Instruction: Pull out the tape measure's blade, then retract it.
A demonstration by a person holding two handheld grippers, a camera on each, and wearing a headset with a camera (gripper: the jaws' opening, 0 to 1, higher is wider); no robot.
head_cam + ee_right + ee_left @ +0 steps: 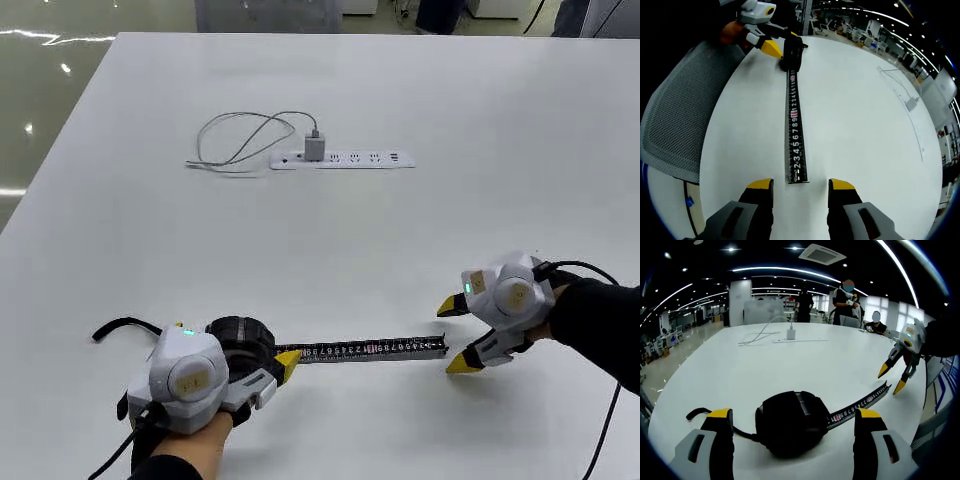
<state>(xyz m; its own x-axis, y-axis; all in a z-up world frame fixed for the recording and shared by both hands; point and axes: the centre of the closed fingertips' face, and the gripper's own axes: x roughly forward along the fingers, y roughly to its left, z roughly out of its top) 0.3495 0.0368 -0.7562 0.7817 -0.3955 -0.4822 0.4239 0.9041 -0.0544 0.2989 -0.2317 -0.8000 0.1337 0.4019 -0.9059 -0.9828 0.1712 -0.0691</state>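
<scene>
Left claw (793,416) and right claw (455,335), both mine, flank a drawn-out tape measure (240,341) on a white table (420,220). At the near left, my left claw is spread wide, one yellow-tipped jaw on either side of the black tape measure. The left gripper view shows a gap between the case and each jaw, so it pinches nothing. The case sits on the table, and its black wrist strap (118,327) trails off to the left. The blade (370,349) runs out of the case to the right and lies along the table with its numbers up. At the near right, my right claw is spread as well. The blade's free end lies just ahead of its tips, between them, and neither jaw grips it. Toward the far side of the table sits a white power strip (342,159) with a charger (314,148) plugged in. The charger's cable (235,140) loops away to the left.
</scene>
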